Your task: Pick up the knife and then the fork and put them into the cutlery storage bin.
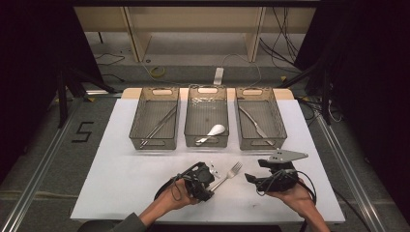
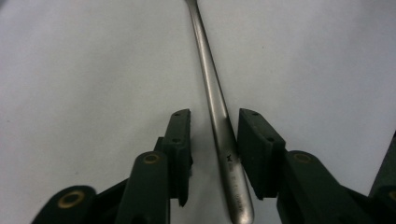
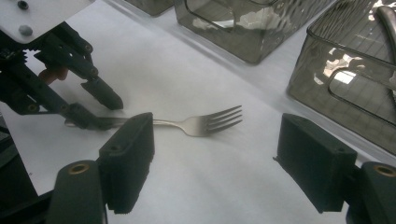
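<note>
A metal fork (image 1: 228, 174) lies on the white table, tines pointing up and right. My left gripper (image 1: 212, 181) sits low over its handle end. In the left gripper view the handle (image 2: 212, 88) runs between the two pads (image 2: 180, 140); the right pad is very close to it and a gap shows at the left pad. My right gripper (image 1: 254, 170) hovers just right of the fork, jaws wide and open with nothing in them. The right gripper view has the fork (image 3: 201, 123) ahead between my open right gripper (image 3: 215, 135) jaws, and the left gripper (image 3: 95, 109) straddling its handle.
Three smoky plastic trays stand in a row at the back. The left tray (image 1: 153, 144) holds long thin metal utensils, the middle tray (image 1: 205, 143) a white spoon (image 1: 213, 131), the right tray (image 1: 261, 145) a knife (image 1: 255, 124). Bare white table (image 1: 121, 164) lies at front left.
</note>
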Action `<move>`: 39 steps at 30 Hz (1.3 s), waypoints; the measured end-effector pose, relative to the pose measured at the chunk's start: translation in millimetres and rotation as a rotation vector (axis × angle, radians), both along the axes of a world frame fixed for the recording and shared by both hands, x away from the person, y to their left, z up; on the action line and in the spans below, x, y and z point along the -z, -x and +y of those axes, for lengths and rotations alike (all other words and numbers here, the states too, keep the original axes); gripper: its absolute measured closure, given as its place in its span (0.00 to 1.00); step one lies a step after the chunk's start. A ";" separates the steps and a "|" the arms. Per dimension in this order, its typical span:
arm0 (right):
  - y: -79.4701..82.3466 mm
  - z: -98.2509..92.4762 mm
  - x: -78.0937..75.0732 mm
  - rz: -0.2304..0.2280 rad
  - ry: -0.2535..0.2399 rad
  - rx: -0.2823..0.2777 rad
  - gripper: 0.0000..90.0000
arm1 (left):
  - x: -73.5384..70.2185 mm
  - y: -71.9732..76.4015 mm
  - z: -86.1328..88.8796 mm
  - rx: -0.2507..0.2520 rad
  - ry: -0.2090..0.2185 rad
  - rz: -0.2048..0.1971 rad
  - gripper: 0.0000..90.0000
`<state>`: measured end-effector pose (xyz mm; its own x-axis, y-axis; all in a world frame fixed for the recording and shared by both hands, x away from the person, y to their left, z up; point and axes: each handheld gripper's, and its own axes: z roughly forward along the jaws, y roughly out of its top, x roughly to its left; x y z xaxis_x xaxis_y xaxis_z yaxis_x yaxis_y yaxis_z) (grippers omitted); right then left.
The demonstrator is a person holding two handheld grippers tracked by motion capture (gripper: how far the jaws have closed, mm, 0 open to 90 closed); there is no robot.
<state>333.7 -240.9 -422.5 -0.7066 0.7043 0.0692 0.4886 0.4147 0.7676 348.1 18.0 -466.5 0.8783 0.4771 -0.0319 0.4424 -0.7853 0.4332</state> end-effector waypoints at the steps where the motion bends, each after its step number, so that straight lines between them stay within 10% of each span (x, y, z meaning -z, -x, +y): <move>1: 0.0 0.1 0.0 0.001 0.001 0.001 0.31 | 0.0 -0.6 0.5 -0.002 0.001 0.000 0.74; 39: 1.9 8.4 0.1 -0.007 -0.013 -0.064 0.33 | -11.6 -7.8 11.2 -0.009 0.032 0.047 0.89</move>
